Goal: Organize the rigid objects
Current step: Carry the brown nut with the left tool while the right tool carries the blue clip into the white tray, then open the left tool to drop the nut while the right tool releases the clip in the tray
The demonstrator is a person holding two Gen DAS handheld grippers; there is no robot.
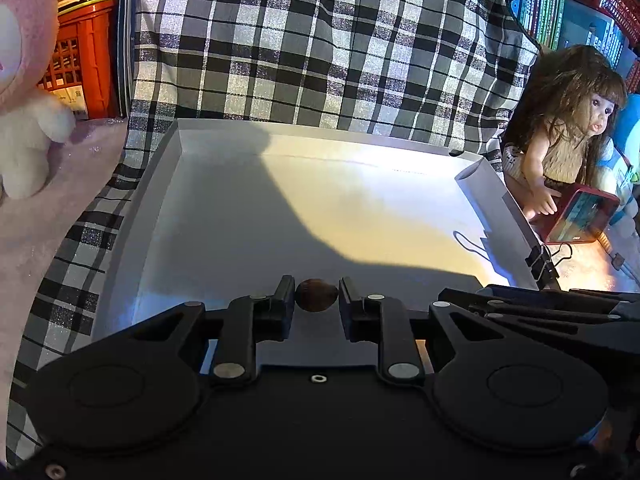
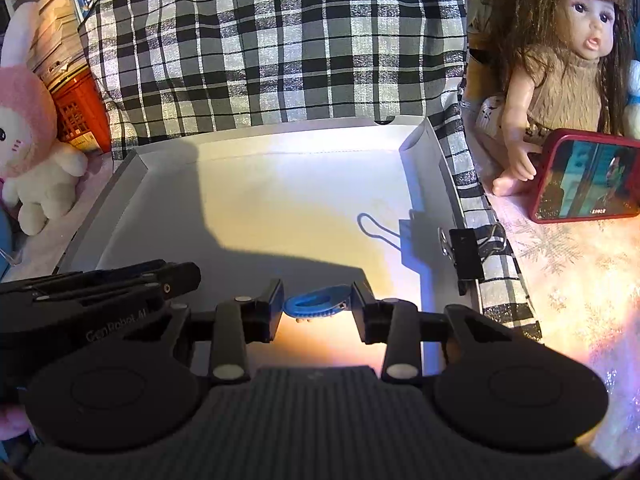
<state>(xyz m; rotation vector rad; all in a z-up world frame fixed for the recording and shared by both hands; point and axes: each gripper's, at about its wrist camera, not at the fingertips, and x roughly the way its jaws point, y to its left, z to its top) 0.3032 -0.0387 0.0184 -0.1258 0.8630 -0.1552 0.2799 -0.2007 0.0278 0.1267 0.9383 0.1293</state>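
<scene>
Two grippers clamp: left gripper [image 1: 317,300] smooth brown oval [image 1: 316,295]; right gripper [image 2: 317,306] ridged blue clip [image 2: 314,305]

A tray [image 2: 132,184] lies on a checked cloth [image 2: 280,40], which rises behind it. A binder clip [image 2: 468,252] grips the tray's right wall. Right of the tray sits a doll [image 2: 560,72] with a phone [image 2: 588,176] before it. Left of the tray sits a plush rabbit [image 2: 32,152], a crate [image 2: 80,108] behind it.
</scene>
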